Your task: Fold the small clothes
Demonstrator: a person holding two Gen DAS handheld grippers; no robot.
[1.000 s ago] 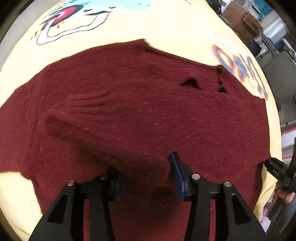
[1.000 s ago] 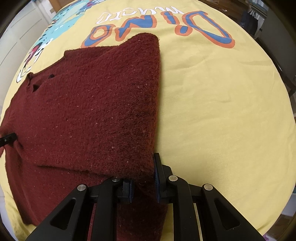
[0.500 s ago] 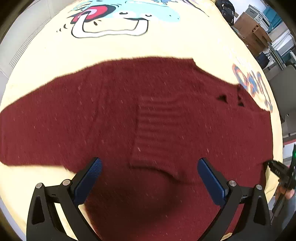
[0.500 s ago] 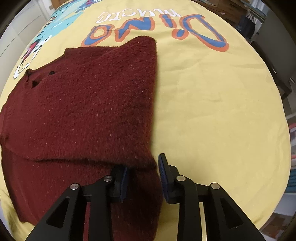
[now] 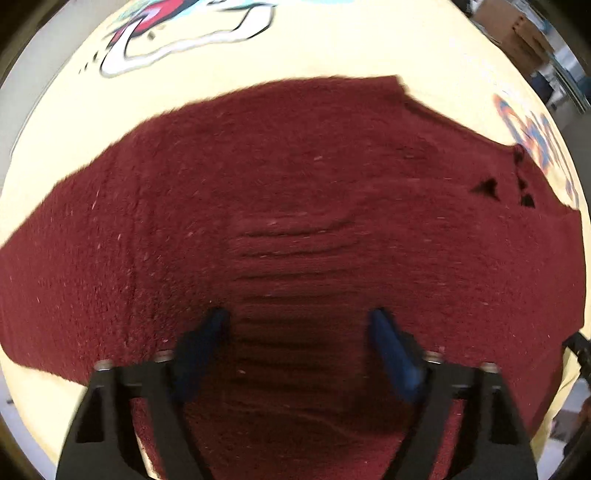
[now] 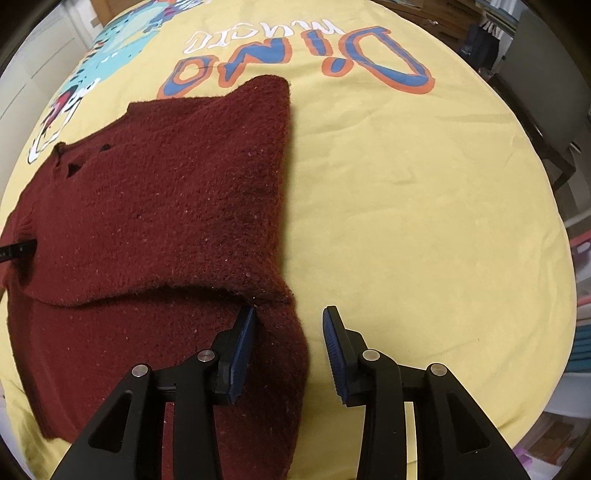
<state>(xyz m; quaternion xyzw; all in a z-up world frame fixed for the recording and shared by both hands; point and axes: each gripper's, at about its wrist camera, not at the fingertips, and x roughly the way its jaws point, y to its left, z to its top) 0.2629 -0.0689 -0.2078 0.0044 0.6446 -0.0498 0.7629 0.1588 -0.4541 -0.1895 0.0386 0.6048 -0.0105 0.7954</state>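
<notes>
A dark red knit sweater lies flat on the yellow cloth, with one side folded over its body. My left gripper points straight down, close over the sweater. Its jaws are closing with the ribbed cuff of a folded-in sleeve between the blue pads, and no firm pinch shows. My right gripper stands at the sweater's folded right edge. Its jaws are opening: the left pad brushes the fabric and the right one hangs over bare cloth. Each gripper's black tip shows at the edge of the other's view.
The yellow cloth carries a cartoon dinosaur print and "Dino" lettering. Bare cloth lies to the right of the sweater. Cardboard boxes and a dark chair stand beyond the table's edge.
My left gripper let go of the sleeve, opened wide, then dropped closer over the ribbed cuff with its jaws narrowing. My right gripper let go of the sweater's edge and its jaws spread.
</notes>
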